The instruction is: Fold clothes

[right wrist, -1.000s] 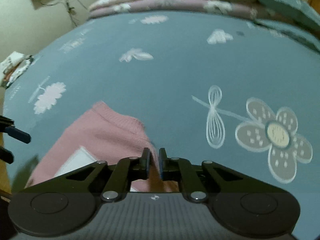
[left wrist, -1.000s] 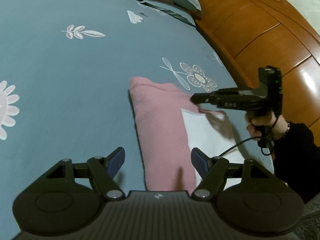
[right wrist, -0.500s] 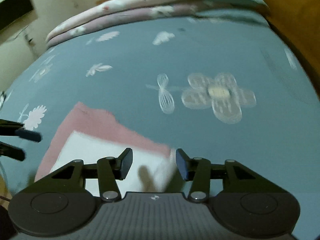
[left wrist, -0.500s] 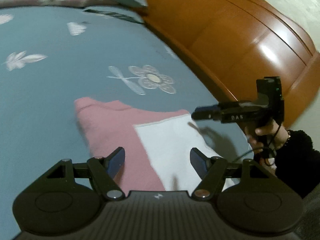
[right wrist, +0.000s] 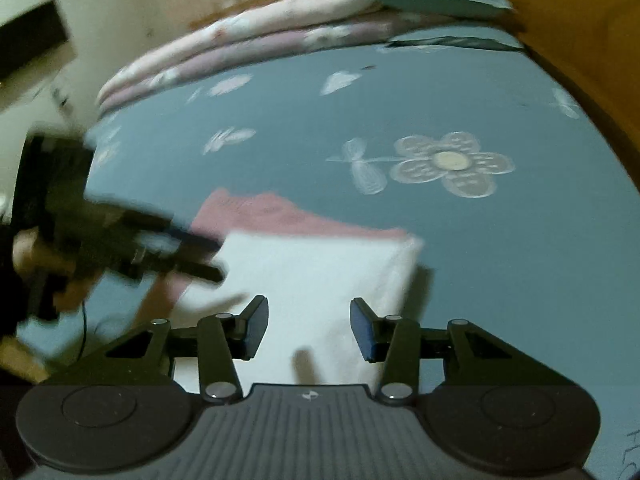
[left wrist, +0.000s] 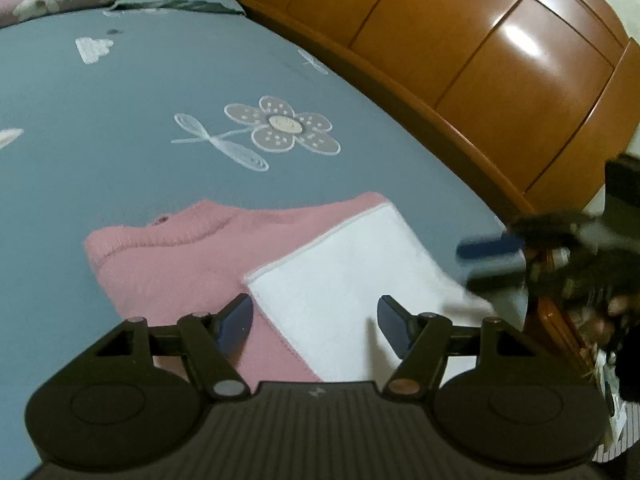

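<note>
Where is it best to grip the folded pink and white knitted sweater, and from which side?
Probably the near white corner of the folded pink and white knitted sweater, approached from the bed's near edge: it lies flat, and only its edges offer layers to pinch.

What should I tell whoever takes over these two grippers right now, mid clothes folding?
Left gripper: open, holding nothing, above the garment's near edge.
Right gripper: open, empty, over the white panel.
Pink and white knitted sweater: lies folded in a flat rectangle on the grey-blue flowered bedsheet, near the wooden bed frame.
Done: folded at least once and released.
Left: judge whether another fold is needed; otherwise tidy the edges.
</note>
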The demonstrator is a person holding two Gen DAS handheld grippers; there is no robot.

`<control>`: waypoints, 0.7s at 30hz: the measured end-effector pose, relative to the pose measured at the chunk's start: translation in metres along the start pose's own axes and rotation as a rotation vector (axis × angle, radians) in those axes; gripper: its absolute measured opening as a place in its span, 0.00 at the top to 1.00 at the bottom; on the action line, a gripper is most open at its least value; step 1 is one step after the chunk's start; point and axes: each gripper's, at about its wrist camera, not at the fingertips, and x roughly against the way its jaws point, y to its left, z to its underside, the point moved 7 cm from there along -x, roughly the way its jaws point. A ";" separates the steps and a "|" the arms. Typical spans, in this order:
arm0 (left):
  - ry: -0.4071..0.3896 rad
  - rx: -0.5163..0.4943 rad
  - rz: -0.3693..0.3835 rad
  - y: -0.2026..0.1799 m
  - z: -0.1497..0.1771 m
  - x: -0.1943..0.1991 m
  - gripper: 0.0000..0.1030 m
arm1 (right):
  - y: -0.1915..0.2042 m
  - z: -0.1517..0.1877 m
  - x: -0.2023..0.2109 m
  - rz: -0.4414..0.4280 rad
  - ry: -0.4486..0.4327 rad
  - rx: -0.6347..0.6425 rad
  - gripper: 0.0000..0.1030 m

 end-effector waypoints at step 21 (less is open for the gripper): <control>-0.020 0.053 0.123 -0.015 0.026 0.030 0.32 | 0.034 0.042 0.022 0.221 -0.054 -0.032 0.17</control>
